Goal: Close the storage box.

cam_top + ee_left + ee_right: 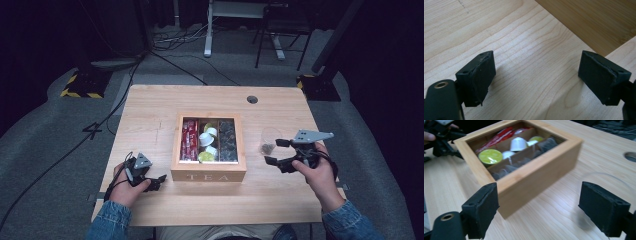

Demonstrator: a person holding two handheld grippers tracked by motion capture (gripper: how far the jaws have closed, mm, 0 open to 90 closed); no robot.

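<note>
Denim sleeves frame the near edge as both hands rest on the worktop [150, 105]. Left gripper [159, 181] sits at the near left, fingers [482, 75] spread with nothing between them, just beside the tea box [208, 176]. Right gripper [274, 151] hovers at the right, fingers [482, 207] wide apart and empty, close to a clear glass cup [270, 140] holding something dark. That cup stands right of the box, apart from it. Risk now: a hasty sideways sweep could clip the thin rim and tip the cup, spilling its contents.
</note>
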